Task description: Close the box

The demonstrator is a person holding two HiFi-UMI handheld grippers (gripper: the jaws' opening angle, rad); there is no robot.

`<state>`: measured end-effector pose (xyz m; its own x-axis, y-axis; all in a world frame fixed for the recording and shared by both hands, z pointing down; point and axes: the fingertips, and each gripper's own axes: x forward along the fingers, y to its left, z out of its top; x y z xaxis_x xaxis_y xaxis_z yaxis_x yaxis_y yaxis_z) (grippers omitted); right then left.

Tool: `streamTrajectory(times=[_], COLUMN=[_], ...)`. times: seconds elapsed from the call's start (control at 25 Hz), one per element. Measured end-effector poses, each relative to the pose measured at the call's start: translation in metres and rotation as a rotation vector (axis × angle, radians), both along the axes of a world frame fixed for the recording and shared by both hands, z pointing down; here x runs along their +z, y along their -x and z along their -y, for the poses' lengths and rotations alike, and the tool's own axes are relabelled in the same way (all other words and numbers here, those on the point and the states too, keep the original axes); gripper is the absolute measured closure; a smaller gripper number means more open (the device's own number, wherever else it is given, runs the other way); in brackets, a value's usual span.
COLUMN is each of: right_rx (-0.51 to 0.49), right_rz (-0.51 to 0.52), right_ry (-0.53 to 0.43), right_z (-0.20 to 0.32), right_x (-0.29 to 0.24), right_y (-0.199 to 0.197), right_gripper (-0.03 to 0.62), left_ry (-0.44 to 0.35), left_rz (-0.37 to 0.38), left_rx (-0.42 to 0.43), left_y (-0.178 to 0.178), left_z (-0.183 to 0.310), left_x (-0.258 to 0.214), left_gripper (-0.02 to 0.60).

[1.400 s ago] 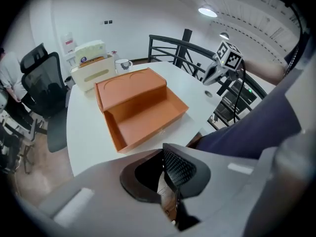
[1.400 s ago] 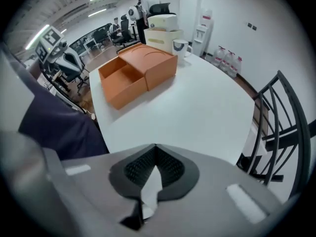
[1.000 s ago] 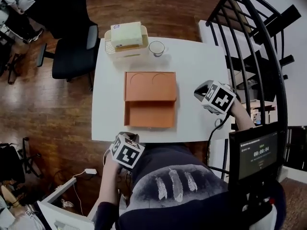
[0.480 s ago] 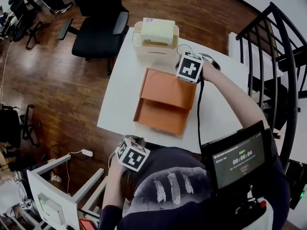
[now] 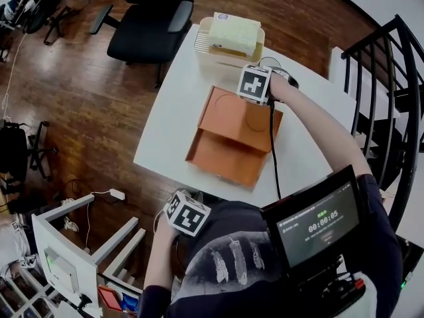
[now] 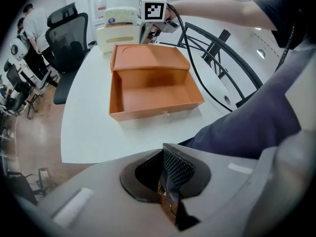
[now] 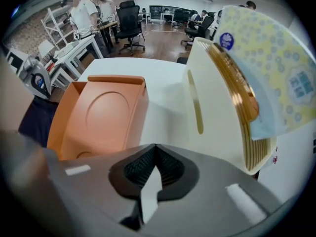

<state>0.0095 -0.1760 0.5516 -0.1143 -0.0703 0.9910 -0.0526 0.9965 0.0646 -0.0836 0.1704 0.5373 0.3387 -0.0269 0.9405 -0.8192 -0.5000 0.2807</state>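
The orange box (image 5: 222, 154) lies open on the white table (image 5: 165, 131), its lid (image 5: 238, 114) folded back flat toward the far side. My right gripper (image 5: 255, 88) hovers at the lid's far edge, jaws shut and empty. In the right gripper view the lid (image 7: 103, 117) lies just below and left of the right gripper (image 7: 150, 181). My left gripper (image 5: 185, 212) is held off the table's near edge, by the person's lap. Its jaws are shut on nothing. The left gripper view shows the box (image 6: 153, 90) ahead of the left gripper (image 6: 170, 184), with the lid (image 6: 148, 58) behind it.
A white basket (image 5: 205, 45) holding a tissue pack (image 5: 235, 32) stands just beyond the lid, with a glass (image 5: 281, 71) beside it. In the right gripper view the basket (image 7: 222, 98) is very close. A black chair (image 5: 149, 22) stands beyond the table and a black railing (image 5: 397, 78) on the right.
My right gripper has swung from the table's right side to the far edge of the lid. The left gripper has stayed by the near edge. The box is unchanged.
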Motion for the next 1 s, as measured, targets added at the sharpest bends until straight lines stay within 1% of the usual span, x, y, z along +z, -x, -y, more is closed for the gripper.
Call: streamTrajectory(times=[0.12,0.2,0.28,0.44,0.52,0.6,0.8,1.0], right_rx=[-0.013,-0.024,-0.006,0.032,0.044,0.05,0.048,0.048], right_rz=[-0.019,-0.025,-0.032,-0.025,-0.023,-0.029,-0.036,-0.04], right_ry=[0.014,0.024,0.033,0.035,0.042,0.046,0.044,0.044], right_z=[-0.002,-0.002,-0.001,0.001,0.002,0.002,0.002,0.001], right_x=[0.011,0.016,0.021,0.027,0.029,0.031,0.03,0.031], right_y=[0.002,0.004,0.004,0.005,0.005,0.003,0.002,0.001], right_gripper=[0.592,0.592,0.592,0.592,0.592,0.592,0.592,0.592], left_ry=[0.063,0.089,0.094,0.092,0.078,0.081,0.11,0.118], left_rz=[-0.028,-0.035,-0.032,-0.049,-0.037,-0.035,-0.063,-0.086], left_rx=[-0.05,-0.066,-0.06,-0.053,-0.064,-0.082,-0.139,-0.137], left_y=[-0.002,-0.005,-0.01,-0.02,-0.019,-0.02,-0.023,-0.033], left_z=[-0.009,-0.01,-0.007,0.007,0.019,0.026,0.036,0.041], left_x=[0.017,0.029,0.04,0.051,0.053,0.056,0.063,0.065], left_gripper=[0.566,0.566,0.566,0.566,0.566,0.566,0.566,0.566])
